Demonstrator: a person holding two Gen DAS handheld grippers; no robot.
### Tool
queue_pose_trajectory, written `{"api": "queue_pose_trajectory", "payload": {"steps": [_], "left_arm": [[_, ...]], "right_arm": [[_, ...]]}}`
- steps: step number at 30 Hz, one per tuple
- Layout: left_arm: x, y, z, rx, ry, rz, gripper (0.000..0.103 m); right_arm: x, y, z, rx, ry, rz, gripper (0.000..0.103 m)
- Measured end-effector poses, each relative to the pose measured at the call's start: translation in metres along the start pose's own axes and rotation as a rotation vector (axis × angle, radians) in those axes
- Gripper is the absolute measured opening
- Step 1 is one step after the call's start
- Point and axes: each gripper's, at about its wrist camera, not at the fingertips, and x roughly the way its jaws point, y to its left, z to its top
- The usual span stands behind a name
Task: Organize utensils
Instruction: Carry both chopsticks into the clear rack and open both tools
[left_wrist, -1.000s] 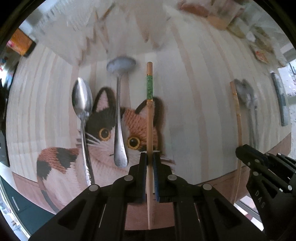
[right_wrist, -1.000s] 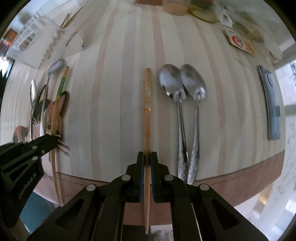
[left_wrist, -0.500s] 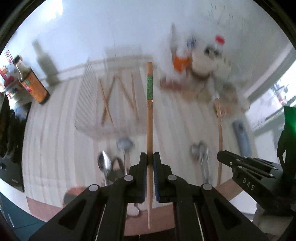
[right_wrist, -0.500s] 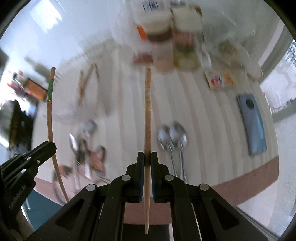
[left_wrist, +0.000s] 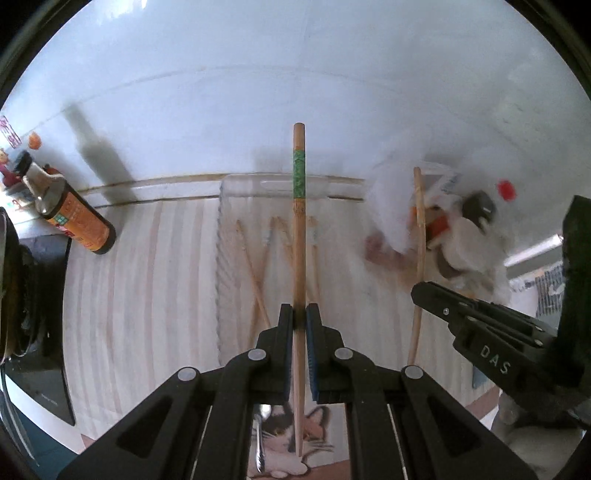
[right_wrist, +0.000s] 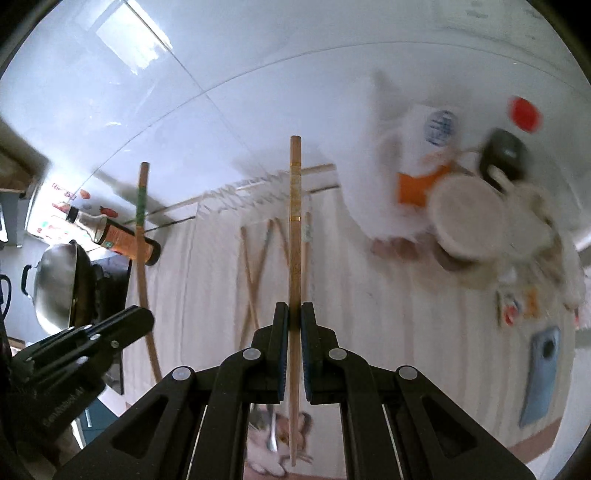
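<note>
My left gripper (left_wrist: 300, 314) is shut on a wooden chopstick with a green band (left_wrist: 299, 236), held up above the table. My right gripper (right_wrist: 291, 312) is shut on a plain wooden chopstick with gold rings (right_wrist: 294, 229), also held up. Both point toward a clear tray (left_wrist: 236, 184) at the table's back that holds several chopsticks (left_wrist: 255, 273). The tray shows in the right wrist view (right_wrist: 221, 195) too. The right gripper shows in the left wrist view (left_wrist: 480, 332), and the left gripper in the right wrist view (right_wrist: 85, 343). A spoon (left_wrist: 258, 439) lies on the cat mat (left_wrist: 280, 443) below.
A sauce bottle (left_wrist: 74, 218) stands at the back left beside a stove with a wok (right_wrist: 59, 284). Blurred jars and containers (right_wrist: 465, 218) crowd the back right. A blue-grey phone (right_wrist: 539, 373) lies at the right. A white wall is behind.
Both grippers lifted their chopsticks off the table and tilted up toward the tray at the back. The spoons and cat mat dropped to the bottom of the views.
</note>
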Motion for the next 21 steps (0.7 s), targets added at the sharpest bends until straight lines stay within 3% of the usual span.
{"api": "queue_pose_trajectory", "payload": {"steps": [7, 13, 21], "left_arm": [[0.055, 0.022, 0.04, -0.049, 0.122, 0.021, 0.004], [0.085, 0.036, 0.044, -0.08, 0.194, 0.021, 0.005], [0.07, 0.046, 0.035, -0.093, 0.138, 0.061, 0.007]], "right_arm": [[0.068, 0.013, 0.04, 0.005, 0.105, -0.016, 0.007], [0.098, 0.02, 0.045, -0.017, 0.148, -0.028, 0.007], [0.098, 0.024, 0.044, -0.049, 0.156, -0.072, 0.012]]}}
